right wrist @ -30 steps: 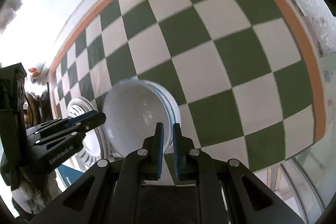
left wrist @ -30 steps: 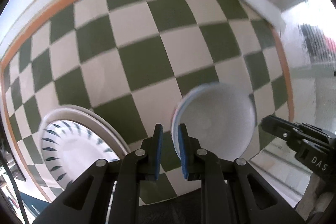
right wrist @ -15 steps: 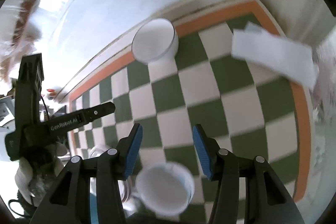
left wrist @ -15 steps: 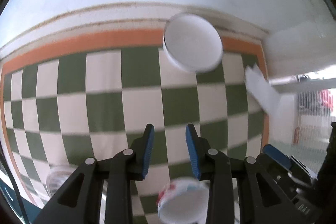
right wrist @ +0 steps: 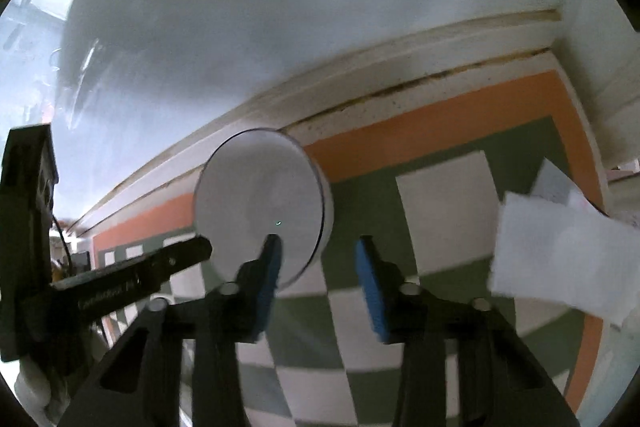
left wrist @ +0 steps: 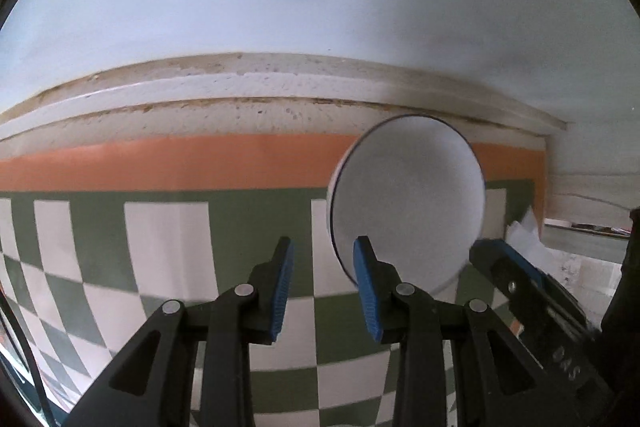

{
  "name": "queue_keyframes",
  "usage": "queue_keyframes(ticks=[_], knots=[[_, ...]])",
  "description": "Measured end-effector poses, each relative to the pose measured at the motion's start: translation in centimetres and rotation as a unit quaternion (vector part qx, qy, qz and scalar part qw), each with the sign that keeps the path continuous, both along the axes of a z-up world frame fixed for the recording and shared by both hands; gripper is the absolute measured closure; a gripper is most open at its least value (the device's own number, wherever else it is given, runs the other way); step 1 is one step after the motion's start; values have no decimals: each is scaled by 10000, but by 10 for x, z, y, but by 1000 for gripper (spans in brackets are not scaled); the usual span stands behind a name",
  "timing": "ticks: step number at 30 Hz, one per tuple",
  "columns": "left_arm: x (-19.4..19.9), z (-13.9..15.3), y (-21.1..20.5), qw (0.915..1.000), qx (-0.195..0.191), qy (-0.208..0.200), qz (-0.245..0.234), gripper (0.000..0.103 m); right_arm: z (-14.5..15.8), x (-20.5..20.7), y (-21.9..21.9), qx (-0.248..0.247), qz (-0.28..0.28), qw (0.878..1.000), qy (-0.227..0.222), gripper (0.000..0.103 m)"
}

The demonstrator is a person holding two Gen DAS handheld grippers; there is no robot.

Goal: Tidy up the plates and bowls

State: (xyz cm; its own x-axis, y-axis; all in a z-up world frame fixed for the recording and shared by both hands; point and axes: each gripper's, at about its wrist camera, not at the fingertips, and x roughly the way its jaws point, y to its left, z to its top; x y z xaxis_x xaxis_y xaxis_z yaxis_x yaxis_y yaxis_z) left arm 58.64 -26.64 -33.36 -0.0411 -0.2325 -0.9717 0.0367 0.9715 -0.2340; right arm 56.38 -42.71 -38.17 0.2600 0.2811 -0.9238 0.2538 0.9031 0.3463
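A white bowl (left wrist: pixel 408 199) with a thin dark rim stands on the green-and-white checked cloth near the back wall. It also shows in the right wrist view (right wrist: pixel 256 203). My left gripper (left wrist: pixel 322 287) is open and empty, its right fingertip just in front of the bowl's left rim. My right gripper (right wrist: pixel 318 279) is open and empty, its left fingertip in front of the bowl's right rim. Each gripper shows in the other's view: the right gripper (left wrist: pixel 520 275) sits right of the bowl, the left gripper (right wrist: pixel 140 275) left of it.
The cloth has an orange border (left wrist: pixel 160 163) along a white wall ledge (left wrist: pixel 240 83). A white sheet of paper (right wrist: pixel 560 255) lies at the right of the cloth, near a side wall (right wrist: pixel 600 47).
Both grippers let go of the nearer bowl, opened, and moved forward across the cloth to the far white bowl. The nearer bowl and patterned plate have left view.
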Motion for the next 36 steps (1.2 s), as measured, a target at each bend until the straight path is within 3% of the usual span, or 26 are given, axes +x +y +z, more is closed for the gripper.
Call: queue_keyframes(ticks=[3,5,7,11,21,29,36], knots=[[6,-7,-3,9999,11,-86,-101,75,-14,14,-4,65,-55,9999,95,78],[10,-11,-4,9998,2,-91,-167,84,-22,20,-5,104,-54,9998,188,89],[12,-14,-6,9997,-51,-75,-208,87,-28,25,-5,229,-52,9994,257,92],[15,-15,-10,9994,-101,-104,-308,91,-30,31,-3,88,55,9996,256,92],[2,1,-16,9987,-92,-231,-448,91,-14,20,7,-52,132,9996,241,93],[-40,31,-12,9981,-183,-368,-459,91,17,-20,21,-79,198,9997,85,93],[-93,56,-7,9962,-152,-526,-683,91,41,-80,28,-175,224,9996,31,93]])
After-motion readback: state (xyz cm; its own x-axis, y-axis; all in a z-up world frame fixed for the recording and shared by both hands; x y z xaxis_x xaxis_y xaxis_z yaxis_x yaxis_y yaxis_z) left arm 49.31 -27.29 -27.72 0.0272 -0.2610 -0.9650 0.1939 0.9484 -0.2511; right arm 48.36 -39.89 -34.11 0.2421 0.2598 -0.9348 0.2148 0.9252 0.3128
